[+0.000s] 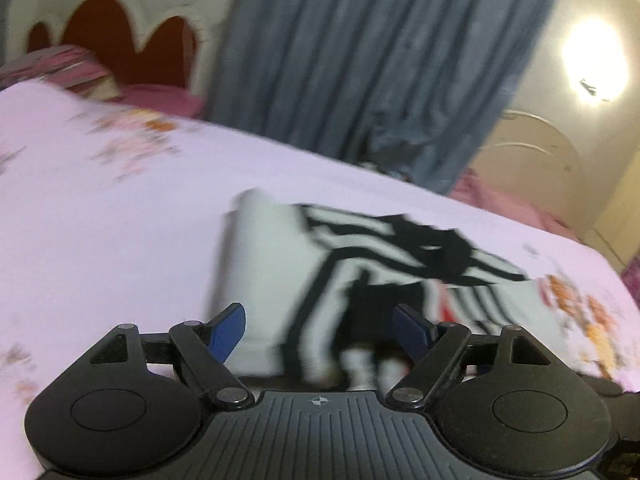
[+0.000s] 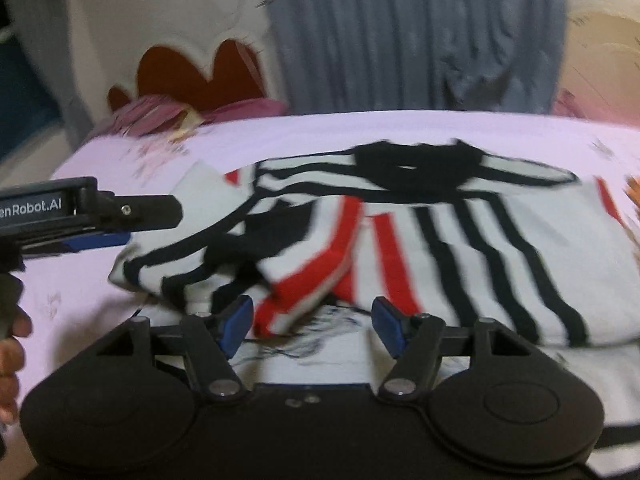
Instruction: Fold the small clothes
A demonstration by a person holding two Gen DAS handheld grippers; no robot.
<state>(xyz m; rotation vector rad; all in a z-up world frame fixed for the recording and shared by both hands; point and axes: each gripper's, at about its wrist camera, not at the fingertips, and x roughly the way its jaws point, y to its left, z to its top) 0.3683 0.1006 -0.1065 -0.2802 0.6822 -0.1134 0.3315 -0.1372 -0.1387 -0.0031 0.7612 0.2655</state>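
A small white shirt (image 2: 500,248) with black and red stripes and a black collar lies on the pink bed sheet (image 2: 360,128). Its left sleeve is folded in over the chest. In the left wrist view the shirt (image 1: 272,272) lies just ahead of my left gripper (image 1: 320,332), which is open and empty at the shirt's side edge. My right gripper (image 2: 312,326) is open and empty over the shirt's lower hem. The left gripper also shows in the right wrist view (image 2: 100,224), at the shirt's left side. Both views are blurred.
The sheet (image 1: 100,220) has flower prints. A grey-blue curtain (image 1: 380,60) hangs behind the bed. Pink striped pillows (image 1: 72,68) lie by a brown headboard (image 2: 200,76). A bright lamp (image 1: 592,60) glows at the right.
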